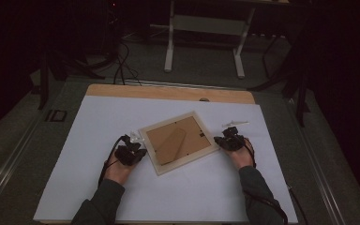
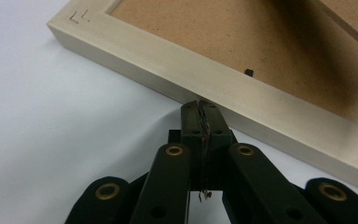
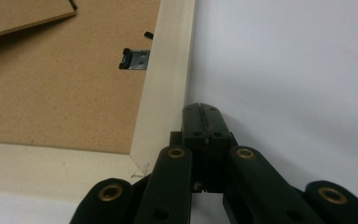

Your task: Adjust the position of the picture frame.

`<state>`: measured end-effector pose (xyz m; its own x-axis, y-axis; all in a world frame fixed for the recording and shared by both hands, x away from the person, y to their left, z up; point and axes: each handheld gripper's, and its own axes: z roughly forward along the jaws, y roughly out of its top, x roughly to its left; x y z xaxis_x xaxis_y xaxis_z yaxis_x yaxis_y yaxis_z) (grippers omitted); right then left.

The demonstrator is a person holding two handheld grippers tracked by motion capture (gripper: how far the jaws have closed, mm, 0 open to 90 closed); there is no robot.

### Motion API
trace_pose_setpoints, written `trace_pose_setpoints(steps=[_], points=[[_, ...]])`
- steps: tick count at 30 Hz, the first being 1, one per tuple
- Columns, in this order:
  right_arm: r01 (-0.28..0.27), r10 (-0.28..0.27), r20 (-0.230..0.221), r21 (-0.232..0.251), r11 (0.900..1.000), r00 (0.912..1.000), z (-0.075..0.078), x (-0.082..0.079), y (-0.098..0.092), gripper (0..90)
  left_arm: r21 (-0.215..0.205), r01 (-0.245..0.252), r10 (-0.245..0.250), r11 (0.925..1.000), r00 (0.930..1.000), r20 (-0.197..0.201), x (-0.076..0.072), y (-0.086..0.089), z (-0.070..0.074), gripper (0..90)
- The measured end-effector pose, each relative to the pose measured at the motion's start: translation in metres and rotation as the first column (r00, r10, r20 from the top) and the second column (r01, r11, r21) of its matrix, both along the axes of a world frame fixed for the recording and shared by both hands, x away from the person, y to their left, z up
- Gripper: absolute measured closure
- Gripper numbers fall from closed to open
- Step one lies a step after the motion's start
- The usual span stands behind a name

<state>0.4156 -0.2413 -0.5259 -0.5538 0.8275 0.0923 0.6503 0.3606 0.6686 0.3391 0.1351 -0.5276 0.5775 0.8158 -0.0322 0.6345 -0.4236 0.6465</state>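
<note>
While the picture frame (image 1: 180,142) lies face down and turned askew on the white sheet (image 1: 98,187) that covers the table, a gripper sits at each of its two side edges. At the frame's left edge, the left gripper (image 2: 199,105) has its jaws pressed fully together with nothing between them; the tips sit right against the outer face of the pale wooden rail, though whether they press on it or only stand beside it I cannot tell. At the frame's right edge, near a corner, the right gripper (image 3: 200,108) is likewise closed tight and empty, its tips just beside the rail's outer side.

Smooth, cream-coloured wood with square edges makes up the frame's rails. Inside them sits a brown fibreboard backing (image 3: 65,88), matt and finely speckled, with a folded-flat stand of the same board on it. A small dark metal clip (image 3: 133,59) holds the backing at the rail near the right gripper.
</note>
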Motion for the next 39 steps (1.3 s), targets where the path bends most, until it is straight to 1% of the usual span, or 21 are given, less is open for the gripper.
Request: trace_pose_setpoints(steps=[3,4,7,10,14,19,23,28,30,32,36,39], points=[[0.006,-0.006,-0.005,0.011,1.000,1.0000,0.000,-0.002,0.000,90.0,0.012,-0.009,0.009,0.9999,1.0000,0.002,0.005,0.001,0.000,90.0],[0.006,-0.006,-0.002,0.015,1.000,1.0000,-0.001,-0.003,0.000,90.0,0.007,-0.017,0.017,0.9998,0.9998,0.004,0.006,0.001,0.000,90.0],[0.009,-0.009,-0.001,0.023,1.000,1.0000,-0.001,-0.005,0.000,90.0,-0.010,-0.030,0.030,0.9995,0.9995,-0.005,0.010,0.003,0.000,90.0],[0.008,-0.008,-0.002,0.023,1.000,1.0000,-0.001,-0.007,0.000,90.0,0.001,-0.035,0.035,0.9994,0.9994,-0.006,0.014,0.004,0.000,90.0],[0.002,-0.001,-0.004,0.031,1.000,1.0000,-0.002,-0.010,-0.001,90.0,-0.002,-0.047,0.047,0.9989,0.9989,-0.008,0.019,0.004,0.001,90.0],[0.003,-0.003,-0.009,0.041,0.999,1.0000,-0.002,-0.014,-0.002,90.0,0.018,-0.035,0.035,0.9992,0.9994,-0.002,0.024,0.004,0.001,90.0],[0.004,-0.004,-0.005,0.042,0.999,1.0000,-0.003,-0.018,-0.002,90.0,0.018,-0.039,0.039,0.9991,0.9992,-0.002,0.029,0.005,0.001,90.0],[0.003,-0.003,-0.004,0.053,0.999,1.0000,-0.003,-0.025,-0.003,90.0,-0.007,-0.052,0.052,0.9986,0.9986,-0.012,0.035,0.008,0.000,90.0],[-0.003,0.003,-0.006,0.056,0.998,1.0000,-0.003,-0.028,-0.002,90.0,-0.019,-0.063,0.063,0.9978,0.9979,-0.013,0.035,0.009,0.000,90.0],[-0.009,0.009,0.000,0.061,0.998,1.0000,-0.004,-0.031,-0.002,90.0,-0.017,-0.062,0.062,0.9979,0.9980,-0.011,0.033,0.009,0.000,90.0],[-0.023,0.022,0.009,0.083,0.996,0.9997,-0.006,-0.038,-0.002,90.0,-0.028,-0.051,0.050,0.9983,0.9986,-0.018,0.025,0.012,0.000,90.0],[-0.033,0.032,0.014,0.081,0.996,0.9994,-0.007,-0.042,-0.001,90.0,-0.034,-0.040,0.040,0.9986,0.9990,-0.019,0.017,0.014,0.000,90.0]])
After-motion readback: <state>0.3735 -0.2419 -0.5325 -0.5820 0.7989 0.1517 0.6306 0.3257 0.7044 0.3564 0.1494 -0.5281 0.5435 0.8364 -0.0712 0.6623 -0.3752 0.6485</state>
